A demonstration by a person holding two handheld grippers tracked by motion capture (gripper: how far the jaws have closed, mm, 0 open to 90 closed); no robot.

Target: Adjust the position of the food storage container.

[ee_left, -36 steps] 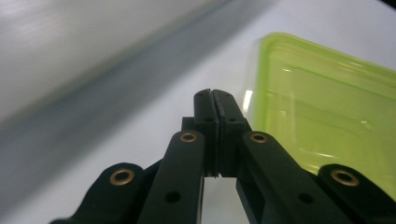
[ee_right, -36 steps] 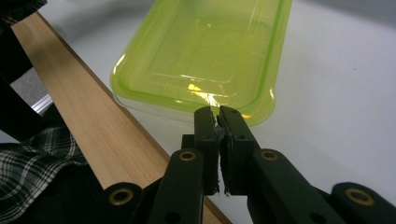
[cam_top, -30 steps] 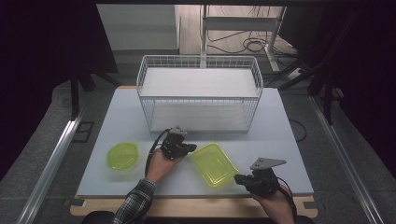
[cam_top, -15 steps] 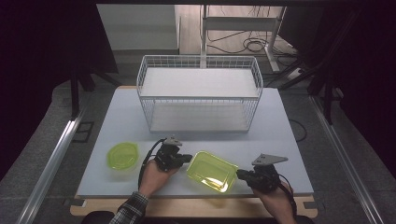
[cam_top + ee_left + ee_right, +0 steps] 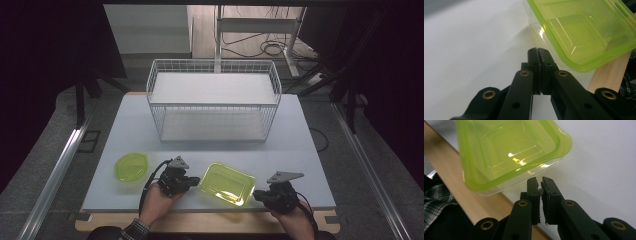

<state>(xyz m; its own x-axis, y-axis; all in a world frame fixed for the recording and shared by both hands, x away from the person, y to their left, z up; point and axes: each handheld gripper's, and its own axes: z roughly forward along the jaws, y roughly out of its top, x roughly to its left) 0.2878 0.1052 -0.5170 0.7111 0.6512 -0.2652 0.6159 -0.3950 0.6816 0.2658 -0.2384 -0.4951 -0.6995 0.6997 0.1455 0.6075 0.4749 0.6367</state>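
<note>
A clear rectangular container with a lime-green rim [image 5: 227, 183] lies near the table's front edge, between my two grippers. My left gripper [image 5: 194, 181] is at its left end and is shut with nothing in it. In the left gripper view the closed tips [image 5: 537, 50] sit just under the container's rim [image 5: 584, 32]. My right gripper [image 5: 257, 194] is at the container's right end, also shut and empty. Its tips [image 5: 539, 180] are right by the container's [image 5: 509, 152] corner wall. I cannot tell if either gripper touches it.
A white wire basket [image 5: 212, 100] stands at the back centre of the white table [image 5: 310, 150]. A round lime-green lid or bowl [image 5: 131, 166] lies left of my left gripper. A wooden strip [image 5: 446, 165] runs along the front edge, under the container's near corner.
My left gripper has drawn back toward the front edge and stopped at the container's left end. The container has shifted a little toward the front edge. The right gripper has hardly moved.
</note>
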